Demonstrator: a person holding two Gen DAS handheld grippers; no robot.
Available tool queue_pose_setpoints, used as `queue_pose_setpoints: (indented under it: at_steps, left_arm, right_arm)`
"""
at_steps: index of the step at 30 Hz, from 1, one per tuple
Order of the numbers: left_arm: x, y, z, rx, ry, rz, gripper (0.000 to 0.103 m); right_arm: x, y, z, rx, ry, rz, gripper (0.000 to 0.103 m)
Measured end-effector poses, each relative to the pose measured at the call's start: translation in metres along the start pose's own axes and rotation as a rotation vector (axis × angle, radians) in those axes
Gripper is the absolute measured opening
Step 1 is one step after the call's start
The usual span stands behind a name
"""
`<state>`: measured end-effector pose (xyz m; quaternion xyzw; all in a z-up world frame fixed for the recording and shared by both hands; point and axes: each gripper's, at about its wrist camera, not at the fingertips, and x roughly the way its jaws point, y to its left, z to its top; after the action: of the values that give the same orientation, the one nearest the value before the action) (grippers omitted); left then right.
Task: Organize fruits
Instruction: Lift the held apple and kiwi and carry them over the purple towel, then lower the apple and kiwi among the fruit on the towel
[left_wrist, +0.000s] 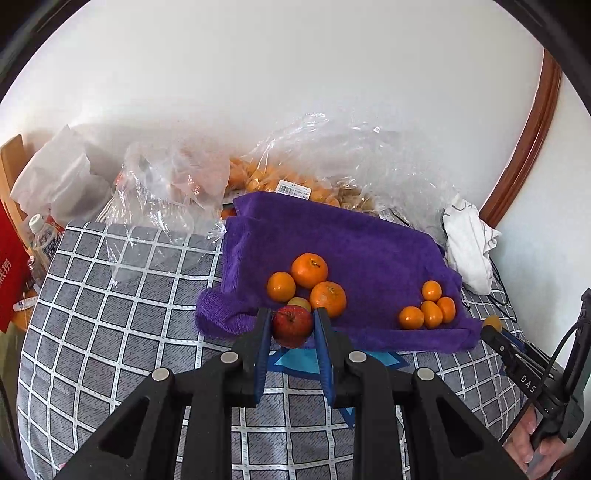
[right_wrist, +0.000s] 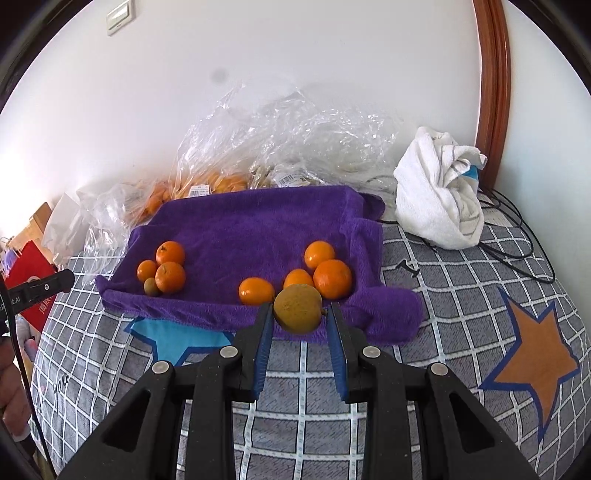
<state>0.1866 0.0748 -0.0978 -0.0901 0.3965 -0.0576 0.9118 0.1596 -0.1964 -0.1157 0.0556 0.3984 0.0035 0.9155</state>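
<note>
A purple towel (left_wrist: 351, 243) lies on a checked bed cover. My left gripper (left_wrist: 291, 325) is shut on a red apple (left_wrist: 292, 325) at the towel's near edge. Just beyond it sit three oranges (left_wrist: 309, 269) and a small yellow-green fruit (left_wrist: 300, 303). Several smaller oranges (left_wrist: 430, 308) lie at the towel's right. My right gripper (right_wrist: 299, 310) is shut on a yellow-brown pear-like fruit (right_wrist: 298, 308), held over the towel's (right_wrist: 258, 225) near edge beside the right group of oranges (right_wrist: 332, 277). The left orange group (right_wrist: 168, 271) is also in view there.
Clear plastic bags (left_wrist: 295, 166) holding more orange fruit lie behind the towel by the wall. A bundled white cloth (right_wrist: 439, 192) and black cables (right_wrist: 517, 236) sit at the right. A bottle (left_wrist: 42, 236) and a red bag (left_wrist: 11, 273) stand left of the bed.
</note>
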Motion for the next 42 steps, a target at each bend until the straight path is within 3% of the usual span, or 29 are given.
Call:
queue_pose_setpoints:
  at_steps: [16, 24, 33, 42]
  left_arm:
    - [0.05, 0.01, 0.038, -0.032, 0.021, 0.007, 0.022]
    - [0.071, 0.017, 0.052, -0.036, 0.024, 0.018, 0.022]
    - [0.109, 0.006, 0.054, -0.014, 0.081, 0.023, 0.022]
    - [0.126, 0.002, 0.046, -0.018, 0.123, 0.023, 0.022]
  right_arm:
    - [0.056, -0.007, 0.034, -0.01, 0.024, -0.003, 0.029]
    - [0.1, -0.003, 0.053, -0.028, 0.063, 0.042, 0.029]
    - [0.139, 0.021, 0.043, -0.115, 0.148, 0.054, 0.029]
    - [0.144, 0.023, 0.041, -0.135, 0.15, 0.045, 0.029]
